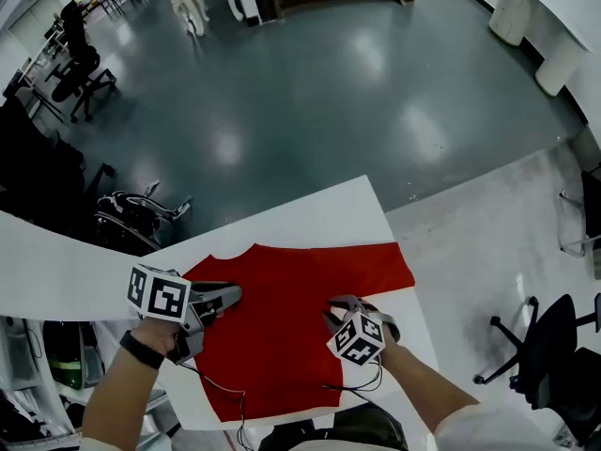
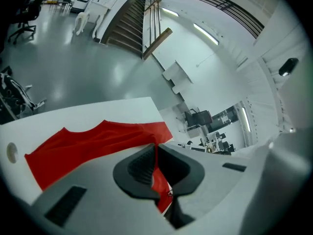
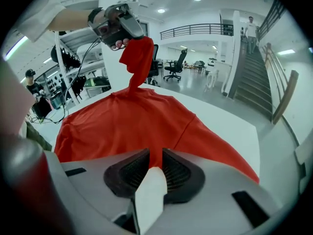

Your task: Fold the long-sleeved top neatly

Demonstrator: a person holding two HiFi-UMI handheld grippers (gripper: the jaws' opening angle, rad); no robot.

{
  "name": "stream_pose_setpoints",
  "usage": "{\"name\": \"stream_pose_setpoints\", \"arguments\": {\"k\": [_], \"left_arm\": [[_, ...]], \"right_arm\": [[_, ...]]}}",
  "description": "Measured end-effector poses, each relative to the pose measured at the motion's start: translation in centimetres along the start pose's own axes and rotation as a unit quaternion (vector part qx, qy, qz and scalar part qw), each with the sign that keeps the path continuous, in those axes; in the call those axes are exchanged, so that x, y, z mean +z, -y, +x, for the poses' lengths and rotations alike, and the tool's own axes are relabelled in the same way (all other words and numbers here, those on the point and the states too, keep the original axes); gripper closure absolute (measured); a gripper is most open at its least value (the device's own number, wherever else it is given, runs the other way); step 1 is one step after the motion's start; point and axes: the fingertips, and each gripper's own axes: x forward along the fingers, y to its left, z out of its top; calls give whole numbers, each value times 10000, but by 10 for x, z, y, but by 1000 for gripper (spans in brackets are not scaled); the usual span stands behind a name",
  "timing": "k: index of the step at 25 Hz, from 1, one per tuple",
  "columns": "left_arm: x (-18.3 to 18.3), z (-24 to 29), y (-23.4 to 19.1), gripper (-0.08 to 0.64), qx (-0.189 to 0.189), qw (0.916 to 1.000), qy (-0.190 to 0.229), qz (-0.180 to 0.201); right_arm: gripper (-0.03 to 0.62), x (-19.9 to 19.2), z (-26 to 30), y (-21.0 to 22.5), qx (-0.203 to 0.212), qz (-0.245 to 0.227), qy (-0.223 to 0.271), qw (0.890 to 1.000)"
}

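The fingers (image 2: 139, 166) of my left gripper (image 2: 156, 154) are pressed together on a fold of the red long-sleeved top (image 2: 83, 143), which runs as a thin red line between the pads. From the right gripper view, that left gripper (image 3: 116, 26) is up above the desk (image 3: 230, 126) with a bunch of the cloth hanging from it down to the rest of the garment.

The fingers (image 3: 129, 173) of my right gripper (image 3: 155, 156) stand a narrow slit apart, pinching red cloth there too. A white strip (image 3: 149, 195) sits just in front of the pads; I cannot tell what it is.

In the head view, the left gripper (image 1: 233, 295) is over the top's left part and the right gripper (image 1: 340, 310) over its right part. The long-sleeved top (image 1: 282, 332) lies spread on the white desk (image 1: 310, 209), with its neckline at the far edge. Beyond the desk is a glossy grey floor (image 1: 329, 92), with a black office chair (image 1: 540, 346) to my right.
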Motion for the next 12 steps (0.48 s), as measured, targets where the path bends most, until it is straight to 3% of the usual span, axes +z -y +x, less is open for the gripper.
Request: {"name": "stream_pose_setpoints", "arguments": {"k": [6,12], "left_arm": [[-9,67,-3,540,-126,9993,-184,-304],[-3,120,-9,540,-188,9969,-35,-760]], "right_arm": [[497,-25,-10,5,-116,178,-58,9998],[497,-44,-17,7,-190,308,-73,9993]]}}
